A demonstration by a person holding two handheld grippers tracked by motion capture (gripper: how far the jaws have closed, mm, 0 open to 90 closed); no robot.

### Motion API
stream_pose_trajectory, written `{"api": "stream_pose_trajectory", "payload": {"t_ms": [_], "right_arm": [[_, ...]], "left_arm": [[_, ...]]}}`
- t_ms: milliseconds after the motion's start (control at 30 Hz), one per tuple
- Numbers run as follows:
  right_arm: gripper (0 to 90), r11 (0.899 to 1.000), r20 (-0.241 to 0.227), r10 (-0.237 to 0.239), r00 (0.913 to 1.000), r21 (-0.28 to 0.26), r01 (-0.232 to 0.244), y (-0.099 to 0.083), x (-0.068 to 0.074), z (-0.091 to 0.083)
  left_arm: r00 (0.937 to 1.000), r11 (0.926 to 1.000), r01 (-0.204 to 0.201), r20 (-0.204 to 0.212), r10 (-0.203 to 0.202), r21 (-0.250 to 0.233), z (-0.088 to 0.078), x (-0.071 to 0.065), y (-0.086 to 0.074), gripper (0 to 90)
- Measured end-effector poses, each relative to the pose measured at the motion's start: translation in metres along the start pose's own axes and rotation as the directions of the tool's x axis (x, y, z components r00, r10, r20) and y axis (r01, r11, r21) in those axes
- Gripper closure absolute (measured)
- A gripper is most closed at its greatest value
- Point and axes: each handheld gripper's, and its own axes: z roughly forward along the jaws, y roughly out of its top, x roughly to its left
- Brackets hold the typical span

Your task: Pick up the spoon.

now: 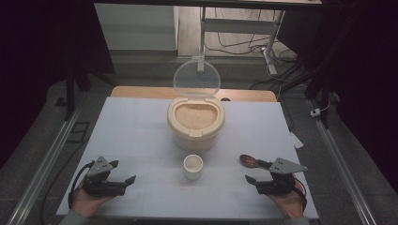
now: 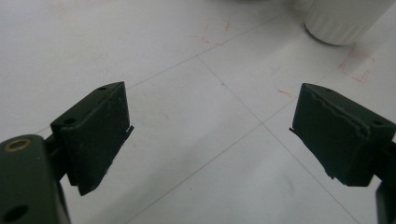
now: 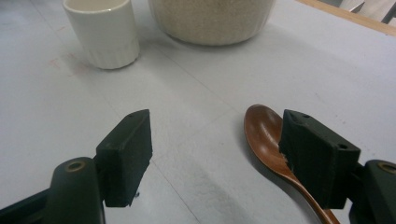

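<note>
A cream container (image 1: 195,127) of pale grain stands mid-table with its clear lid (image 1: 196,78) tipped up behind it. In front of it is a small white ribbed cup (image 1: 193,167). A brown wooden spoon (image 1: 248,161) lies flat to the cup's right. My right gripper (image 1: 257,172) rests open just behind the spoon. In the right gripper view the spoon (image 3: 264,133) lies on the table along the right-hand jaw, its handle passing under that jaw, with the gripper (image 3: 215,149) clear of it. My left gripper (image 1: 123,171) rests open at the near left, its fingers (image 2: 98,130) empty.
The white table sheet (image 1: 131,131) ends at a wooden edge (image 1: 141,92) behind the container. The cup (image 2: 341,21) shows at the upper right of the left gripper view. Cup (image 3: 102,32) and container (image 3: 210,18) stand ahead in the right gripper view. Metal rails flank the table.
</note>
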Motion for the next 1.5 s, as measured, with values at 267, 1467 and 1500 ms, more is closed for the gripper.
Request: {"api": "stream_pose_trajectory", "payload": {"t_ms": [267, 1467, 1500], "right_arm": [[27.4, 1.0, 0.002, 0.005, 1.0, 0.008, -0.006, -0.002, 0.002, -0.001], [33.1, 0.946, 0.004, -0.006, 1.0, 0.325, 0.005, 0.045, -0.05, -0.03], [33.2, 0.939, 0.003, 0.0, 1.0, 0.343, -0.001, 0.044, -0.053, -0.03]], "left_arm": [[1.0, 1.0, 0.003, 0.006, -0.003, 0.008, 0.002, 0.002, 0.002, 11.2], [0.9997, 0.9983, -0.021, 0.012, 0.021, 0.053, 0.008, 0.002, 0.003, 11.1], [0.9997, 0.9983, -0.021, 0.013, 0.021, 0.054, 0.008, 0.002, 0.003, 11.1]]}}
